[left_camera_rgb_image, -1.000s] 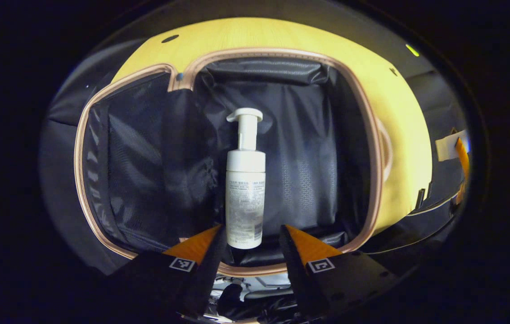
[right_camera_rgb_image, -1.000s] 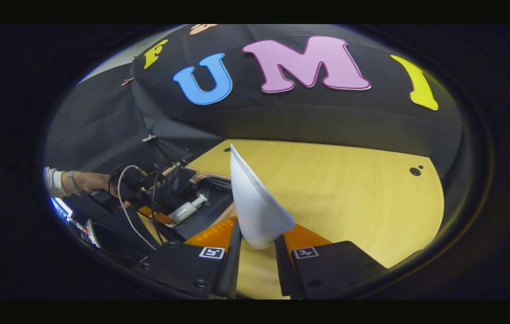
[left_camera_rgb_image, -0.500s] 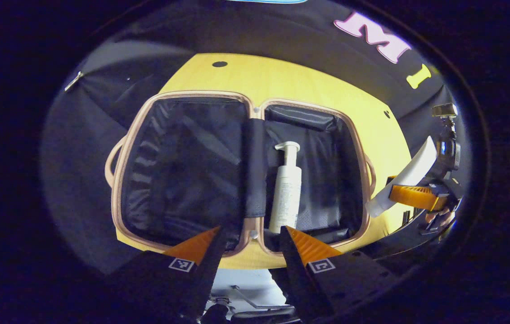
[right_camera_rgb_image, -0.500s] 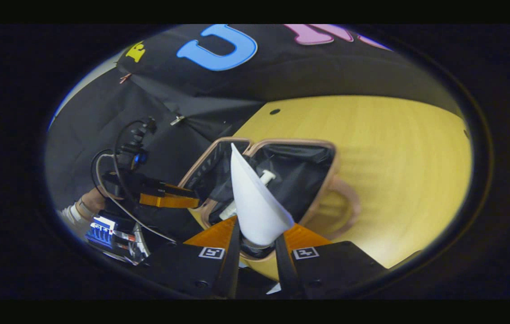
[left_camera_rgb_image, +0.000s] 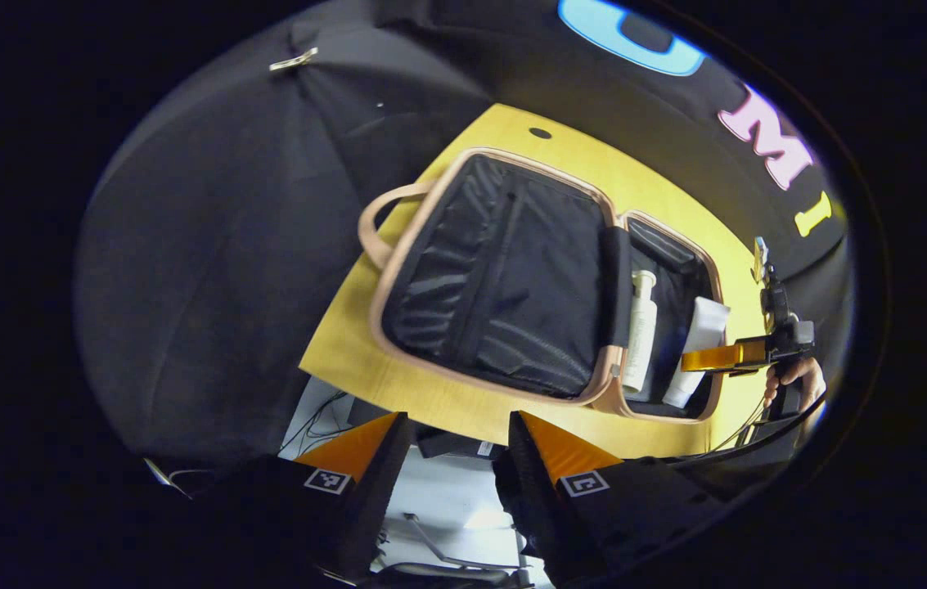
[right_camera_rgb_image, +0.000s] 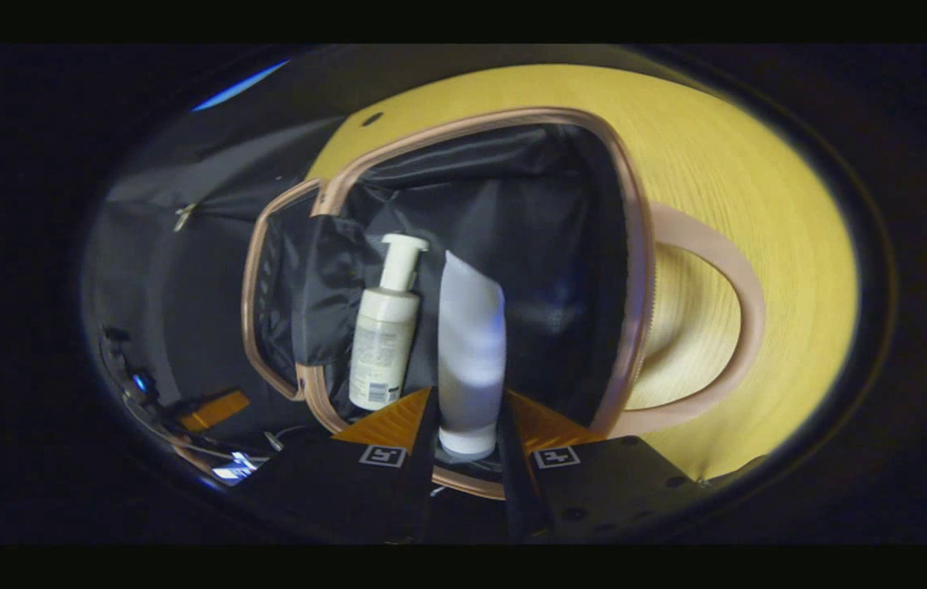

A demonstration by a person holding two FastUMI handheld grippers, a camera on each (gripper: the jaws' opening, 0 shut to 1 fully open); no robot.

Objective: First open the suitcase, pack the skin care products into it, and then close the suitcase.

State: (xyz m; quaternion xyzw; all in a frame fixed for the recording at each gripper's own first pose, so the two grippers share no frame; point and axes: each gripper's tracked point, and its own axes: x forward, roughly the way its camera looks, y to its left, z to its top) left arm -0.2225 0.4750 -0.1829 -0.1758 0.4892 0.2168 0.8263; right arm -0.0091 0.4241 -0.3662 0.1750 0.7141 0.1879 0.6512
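The suitcase (left_camera_rgb_image: pixel 504 278) lies open on the yellow table, its pink rim (right_camera_rgb_image: pixel 631 270) framing black lining. A white pump bottle (left_camera_rgb_image: pixel 641 327) (right_camera_rgb_image: pixel 385 335) lies flat in the right half. My right gripper (right_camera_rgb_image: pixel 467 417) is shut on a white tube (right_camera_rgb_image: pixel 471 352), which hangs low inside that half, just right of the bottle. In the left gripper view the tube (left_camera_rgb_image: pixel 696 348) sits beside the bottle with the right gripper (left_camera_rgb_image: pixel 725 357) and a hand (left_camera_rgb_image: pixel 790 376) behind it. My left gripper (left_camera_rgb_image: pixel 455 433) is open and holds nothing, back off the table's near edge.
The yellow table (left_camera_rgb_image: pixel 398 384) (right_camera_rgb_image: pixel 758 188) carries the suitcase; its pink handle (right_camera_rgb_image: pixel 725 327) lies to the right of the open half, another handle (left_camera_rgb_image: pixel 377 229) at the far left. Black cloth walls surround the table. Cables and a pale floor (left_camera_rgb_image: pixel 447 499) show below the near edge.
My left gripper has pulled back and away from the suitcase after leaving the pump bottle. My right gripper has carried the white tube from above the table down into the right half.
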